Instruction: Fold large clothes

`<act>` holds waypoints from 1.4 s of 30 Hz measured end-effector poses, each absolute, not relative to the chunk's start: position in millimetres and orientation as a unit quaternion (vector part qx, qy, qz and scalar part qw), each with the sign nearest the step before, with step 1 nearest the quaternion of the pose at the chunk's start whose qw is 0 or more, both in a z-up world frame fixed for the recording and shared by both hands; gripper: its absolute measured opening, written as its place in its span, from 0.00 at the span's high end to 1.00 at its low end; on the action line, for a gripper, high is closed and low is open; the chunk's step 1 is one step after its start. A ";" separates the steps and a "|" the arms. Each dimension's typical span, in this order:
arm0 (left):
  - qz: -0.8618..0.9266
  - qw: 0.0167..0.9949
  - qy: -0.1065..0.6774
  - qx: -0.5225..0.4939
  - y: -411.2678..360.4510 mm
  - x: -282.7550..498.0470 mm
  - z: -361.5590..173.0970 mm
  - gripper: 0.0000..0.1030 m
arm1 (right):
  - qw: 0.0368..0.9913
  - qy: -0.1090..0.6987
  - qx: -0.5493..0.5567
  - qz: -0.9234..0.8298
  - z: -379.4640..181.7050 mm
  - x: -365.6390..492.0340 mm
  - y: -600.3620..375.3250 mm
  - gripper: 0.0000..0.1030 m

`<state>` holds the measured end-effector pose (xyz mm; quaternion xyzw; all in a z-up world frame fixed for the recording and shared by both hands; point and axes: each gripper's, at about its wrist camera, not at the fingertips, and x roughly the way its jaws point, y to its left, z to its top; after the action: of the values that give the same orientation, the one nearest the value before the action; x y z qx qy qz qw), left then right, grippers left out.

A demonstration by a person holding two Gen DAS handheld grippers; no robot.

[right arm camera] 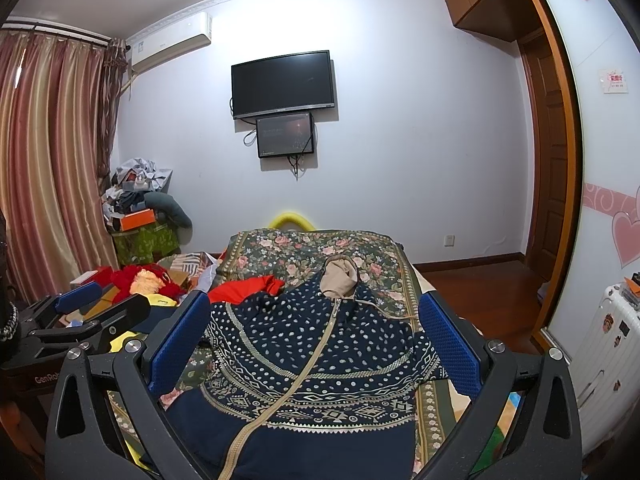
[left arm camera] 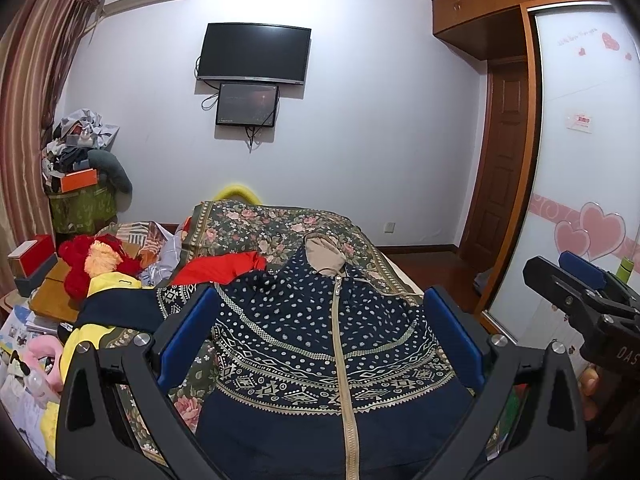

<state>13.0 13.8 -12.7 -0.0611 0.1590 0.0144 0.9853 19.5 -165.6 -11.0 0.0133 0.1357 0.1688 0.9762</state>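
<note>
A navy hooded jacket (left arm camera: 320,332) (right arm camera: 320,352) with white dots, a patterned band and a beige zipper lies front up on the floral bedspread (left arm camera: 276,232) (right arm camera: 312,248). Its beige-lined hood (left arm camera: 325,254) (right arm camera: 339,278) points to the far end of the bed. My left gripper (left arm camera: 320,308) hovers above the jacket's chest, open, with nothing between its blue pads. Beside it my right gripper (right arm camera: 314,312) (left arm camera: 576,276) is open too, over the same garment. The left gripper (right arm camera: 80,308) also shows at the left edge of the right wrist view.
A red garment (left arm camera: 224,268) (right arm camera: 244,286) lies left of the jacket, with a yellow garment (left arm camera: 100,288) and red plush toys (left arm camera: 96,260) in a cluttered pile. A wardrobe with heart decals (left arm camera: 580,160) stands on the right. A suitcase (right arm camera: 604,344) is by the wardrobe.
</note>
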 end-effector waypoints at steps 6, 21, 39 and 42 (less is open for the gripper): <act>0.017 0.985 0.162 -0.063 18.8 17.2 -16.3 0.00 | 0.975 0.145 0.010 0.167 -14.8 27.7 -159.3 0.00; 0.069 0.976 0.188 -0.082 75.4 60.4 -37.5 0.00 | 0.967 0.194 -0.013 0.165 -32.6 81.2 -133.1 0.00; 0.168 0.918 0.327 -0.148 235.9 163.9 -136.8 0.00 | 0.932 0.328 -0.045 0.144 -102.1 205.7 -92.3 0.00; 0.175 0.911 0.337 -0.159 264.1 170.3 -152.6 0.00 | 0.923 0.354 -0.048 0.141 -114.2 224.3 -85.3 0.00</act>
<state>170.3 264.1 -152.6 -0.1594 0.3370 0.1748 0.9113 224.3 -85.3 -114.2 -0.0480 0.3543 0.1405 0.9233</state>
